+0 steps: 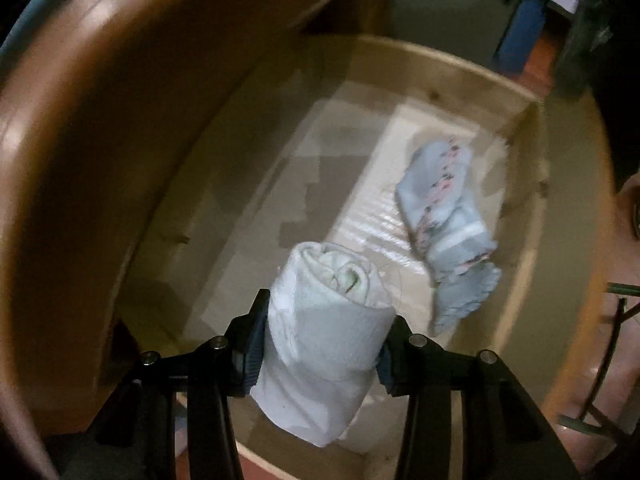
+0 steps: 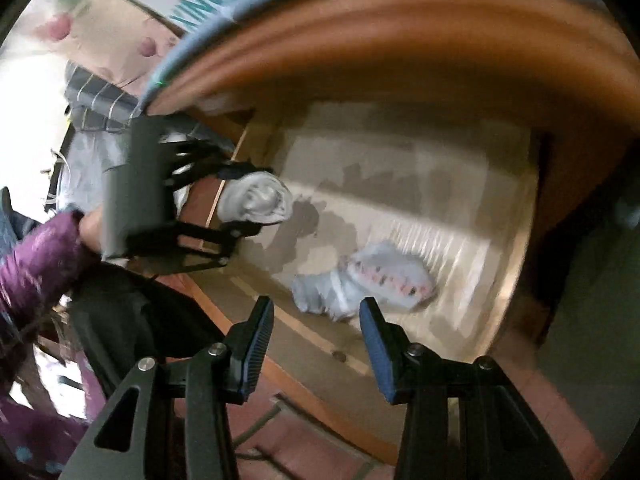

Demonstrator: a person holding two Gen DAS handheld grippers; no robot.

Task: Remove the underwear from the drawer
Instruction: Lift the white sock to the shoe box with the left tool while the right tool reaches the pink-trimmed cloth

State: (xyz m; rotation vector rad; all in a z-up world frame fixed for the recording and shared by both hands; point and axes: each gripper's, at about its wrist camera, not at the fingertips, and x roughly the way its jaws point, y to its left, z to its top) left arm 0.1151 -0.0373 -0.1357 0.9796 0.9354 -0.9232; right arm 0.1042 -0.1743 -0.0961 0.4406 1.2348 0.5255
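In the left wrist view, the left gripper (image 1: 320, 340) has its fingers pinching a rolled white cotton underwear bundle (image 1: 320, 320) at six o'clock, over the near edge of the open pale wooden drawer (image 1: 532, 240); a light blue folded underwear piece with a pink floral band (image 1: 448, 216) lies on the drawer floor toward two o'clock. In the right wrist view, the right gripper (image 2: 316, 344) hovers with fingers spread and empty, the blue piece just beyond at twelve o'clock. The white roll seems grasped for lifting out; next, the right gripper would need to descend around the blue piece.
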